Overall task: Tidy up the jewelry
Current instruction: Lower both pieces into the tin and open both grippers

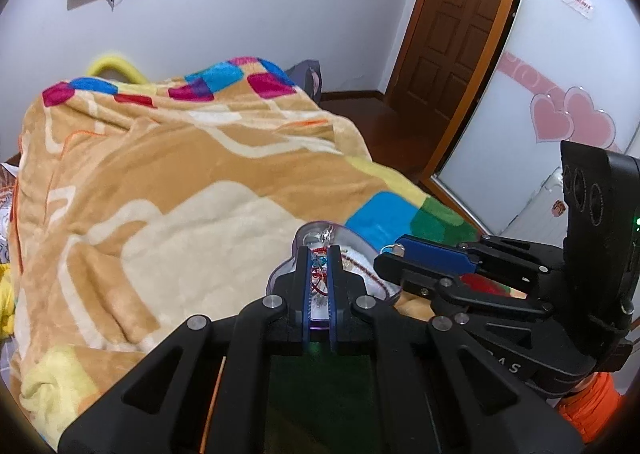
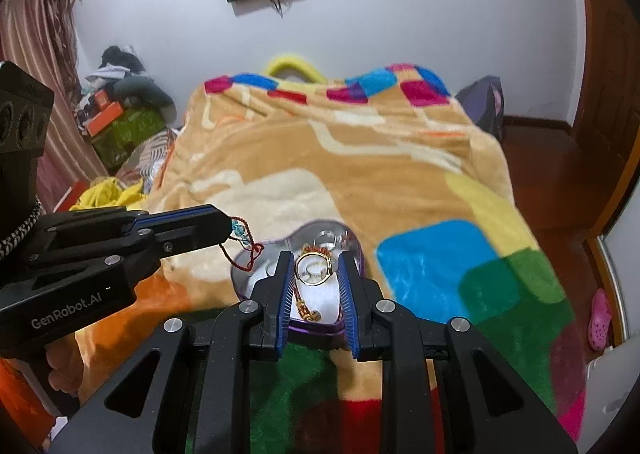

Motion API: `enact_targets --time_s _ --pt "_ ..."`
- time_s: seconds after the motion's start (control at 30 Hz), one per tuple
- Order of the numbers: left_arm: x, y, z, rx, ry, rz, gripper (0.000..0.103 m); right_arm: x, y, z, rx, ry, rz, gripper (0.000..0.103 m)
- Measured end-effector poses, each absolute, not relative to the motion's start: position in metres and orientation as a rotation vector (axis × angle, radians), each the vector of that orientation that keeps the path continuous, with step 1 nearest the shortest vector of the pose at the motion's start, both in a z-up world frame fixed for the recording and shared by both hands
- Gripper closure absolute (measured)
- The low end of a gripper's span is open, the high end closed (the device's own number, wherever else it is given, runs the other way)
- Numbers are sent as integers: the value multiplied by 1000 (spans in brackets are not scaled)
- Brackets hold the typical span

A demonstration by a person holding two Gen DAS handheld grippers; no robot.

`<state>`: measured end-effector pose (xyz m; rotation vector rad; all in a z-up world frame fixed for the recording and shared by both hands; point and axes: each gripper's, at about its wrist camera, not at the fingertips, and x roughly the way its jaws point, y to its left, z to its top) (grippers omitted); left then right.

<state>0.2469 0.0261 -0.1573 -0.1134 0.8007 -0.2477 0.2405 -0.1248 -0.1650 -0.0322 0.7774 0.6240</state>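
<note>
A heart-shaped purple jewelry box (image 2: 248, 270) with a white lining lies on the blanket; it also shows in the left wrist view (image 1: 360, 250). My left gripper (image 1: 320, 254) is shut on a red string bracelet (image 2: 242, 246) with blue beads and holds it over the box's left edge. In the right wrist view the left gripper (image 2: 226, 228) comes in from the left. My right gripper (image 2: 314, 258) is part open around a gold ring-shaped piece (image 2: 314, 268) over the box; I cannot tell whether the pads touch it. A gold chain (image 2: 306, 310) lies in the box.
The box sits on a bed covered by a tan blanket (image 2: 340, 158) with coloured squares. Clutter and boxes (image 2: 120, 118) are stacked at the far left. A wooden door (image 1: 452, 34) and a wardrobe with pink hearts (image 1: 572, 122) stand to the right.
</note>
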Motion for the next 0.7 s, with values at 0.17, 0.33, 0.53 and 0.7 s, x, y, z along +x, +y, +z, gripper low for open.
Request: enact_targets --time_s 0.17,0.33,0.53,0.7 --pt "253 24 -170 -112 834 -249 98 244 -123 -172 -43 806 632 83" --pt "257 24 -177 -113 858 -252 98 245 -121 -174 -56 814 628 83" --pt "259 21 -177 -103 863 -250 98 248 -119 -175 -68 835 633 83" --pt "255 21 -170 -96 856 -248 94 245 -120 -170 -79 835 627 83"
